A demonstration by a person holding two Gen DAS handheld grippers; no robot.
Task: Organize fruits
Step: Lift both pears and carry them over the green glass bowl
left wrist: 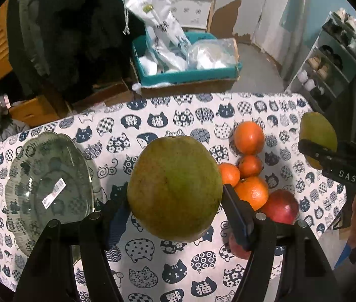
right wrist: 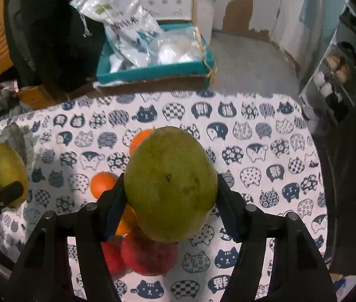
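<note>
Left hand-held gripper (left wrist: 175, 211) is clamped on a green mango (left wrist: 175, 188), held above the counter (left wrist: 152, 264) with its cat-print cloth. Right hand-held gripper (right wrist: 170, 209) grips a second green mango (right wrist: 170, 183), also lifted off the cloth. Only the left wrist view shows the whole glass plate (left wrist: 49, 188) at the counter's left side, plus four oranges (left wrist: 249, 138) clustered touching and a red apple (left wrist: 281, 206) beside them. Right wrist view shows the red apples (right wrist: 147, 256) directly below its mango, and bare cloth toward the right edge. Teal box (left wrist: 188, 75) of bags sits beyond the far edge.
</note>
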